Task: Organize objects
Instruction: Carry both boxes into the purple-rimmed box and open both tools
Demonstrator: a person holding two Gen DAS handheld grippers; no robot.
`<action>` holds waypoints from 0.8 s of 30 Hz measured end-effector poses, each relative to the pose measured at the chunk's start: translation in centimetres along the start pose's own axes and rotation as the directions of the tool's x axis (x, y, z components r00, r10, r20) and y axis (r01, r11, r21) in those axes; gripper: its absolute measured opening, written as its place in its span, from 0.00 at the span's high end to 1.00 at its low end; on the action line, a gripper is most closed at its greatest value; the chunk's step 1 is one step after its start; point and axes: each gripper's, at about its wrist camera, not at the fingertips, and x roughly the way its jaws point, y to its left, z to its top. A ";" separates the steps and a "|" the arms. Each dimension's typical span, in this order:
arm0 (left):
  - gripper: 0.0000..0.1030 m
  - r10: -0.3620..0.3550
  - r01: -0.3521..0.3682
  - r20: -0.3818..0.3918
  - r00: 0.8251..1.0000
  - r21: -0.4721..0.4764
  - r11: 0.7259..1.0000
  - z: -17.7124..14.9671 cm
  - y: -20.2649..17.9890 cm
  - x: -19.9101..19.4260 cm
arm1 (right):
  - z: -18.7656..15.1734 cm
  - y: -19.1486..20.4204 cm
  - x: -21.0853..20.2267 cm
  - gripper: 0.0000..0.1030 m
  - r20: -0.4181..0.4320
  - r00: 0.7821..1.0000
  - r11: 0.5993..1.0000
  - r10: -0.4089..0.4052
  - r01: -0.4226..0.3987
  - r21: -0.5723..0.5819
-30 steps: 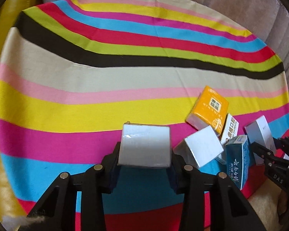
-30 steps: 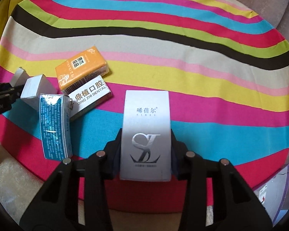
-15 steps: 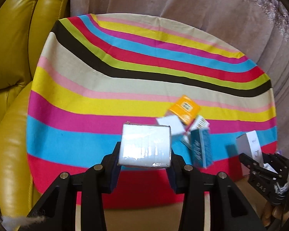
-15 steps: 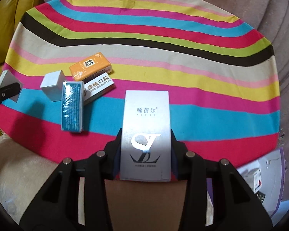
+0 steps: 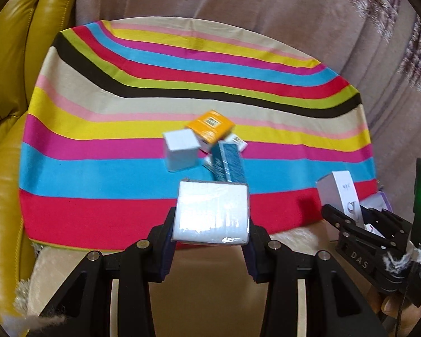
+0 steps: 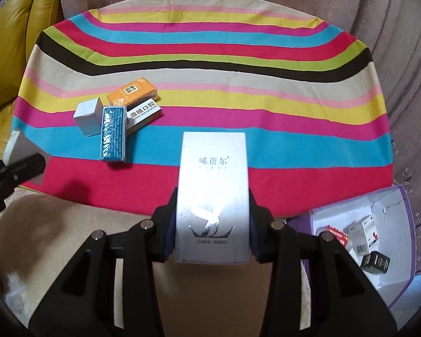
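My left gripper (image 5: 210, 241) is shut on a white wrapped box (image 5: 212, 213), held above the near edge of the striped cloth (image 5: 126, 168). My right gripper (image 6: 212, 236) is shut on a tall silver box (image 6: 213, 185), also near that edge; it also shows at the right of the left wrist view (image 5: 341, 193). On the cloth lie an orange box (image 6: 133, 94), a white dental box (image 6: 144, 115), a blue box (image 6: 113, 133) and a small white box (image 6: 88, 116), clustered together.
A purple-edged open carton (image 6: 365, 233) with several small boxes inside sits low at the right of the right wrist view. A yellow leather chair (image 5: 5, 112) stands to the left. A beige curtain (image 5: 266, 14) hangs behind the table.
Both grippers have pulled back and up from the table with their boxes held. The table looks smaller and the carton has come into the right wrist view.
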 end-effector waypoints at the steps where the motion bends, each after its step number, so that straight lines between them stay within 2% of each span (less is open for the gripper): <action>1: 0.59 -0.007 0.007 -0.005 1.000 0.008 1.000 -0.2 -0.6 0.0 | -0.2 -0.2 -0.2 0.56 0.001 1.000 1.000 0.002 -0.002 0.003; 24: 0.59 -0.109 0.119 -0.068 0.992 0.164 0.979 -3.2 -10.0 0.0 | -4.0 -6.1 -3.8 0.56 0.013 1.000 0.993 -0.011 0.010 0.115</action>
